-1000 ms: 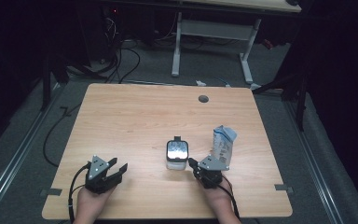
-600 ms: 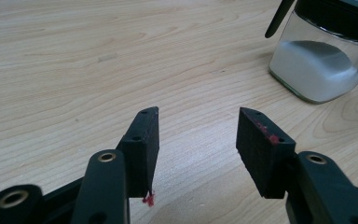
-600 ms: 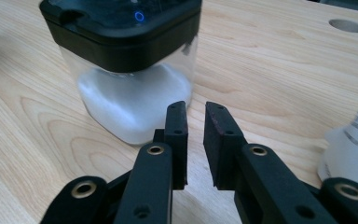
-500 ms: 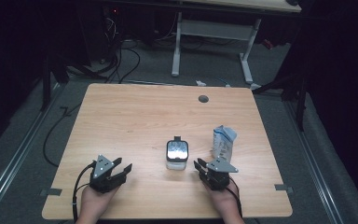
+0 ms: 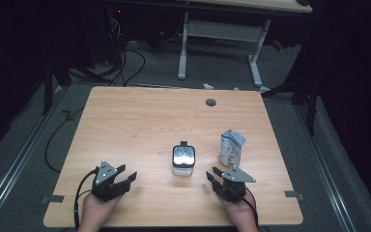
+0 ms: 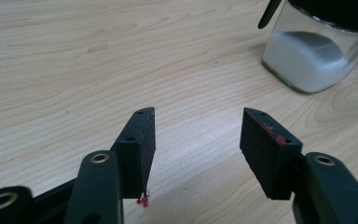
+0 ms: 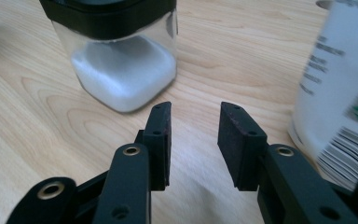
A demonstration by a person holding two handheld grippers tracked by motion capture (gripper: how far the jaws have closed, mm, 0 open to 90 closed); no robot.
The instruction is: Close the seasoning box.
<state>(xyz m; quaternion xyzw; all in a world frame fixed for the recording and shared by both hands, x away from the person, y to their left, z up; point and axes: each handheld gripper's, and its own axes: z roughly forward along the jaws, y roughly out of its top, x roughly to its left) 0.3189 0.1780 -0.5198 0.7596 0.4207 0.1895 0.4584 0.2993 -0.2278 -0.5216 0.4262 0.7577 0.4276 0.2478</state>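
A square glass jar (image 5: 183, 160) with a black lid and white powder inside stands at the table's front middle. To its right a small white and blue carton (image 5: 232, 147) stands upright. My right gripper (image 5: 214, 173) sits just in front of the carton, open, its jaws having just been opening with nothing between them. In the right gripper view (image 7: 196, 130) the jar (image 7: 121, 70) is ahead to the left and the carton (image 7: 340, 93) close on the right. My left gripper (image 5: 127, 174) rests low at the front left, open and empty, jaws just widened; its own view (image 6: 198, 135) has the jar (image 6: 312, 60) at upper right.
The wooden table (image 5: 145, 121) has a round cable hole (image 5: 210, 102) near its far edge. Cables lie on the dark floor at the left, and a white desk frame (image 5: 220, 31) stands beyond the table.
The right gripper has let go of the carton, which now stands upright, and has drawn back toward the front edge with its jaws apart. The left gripper's jaws stand slightly wider.
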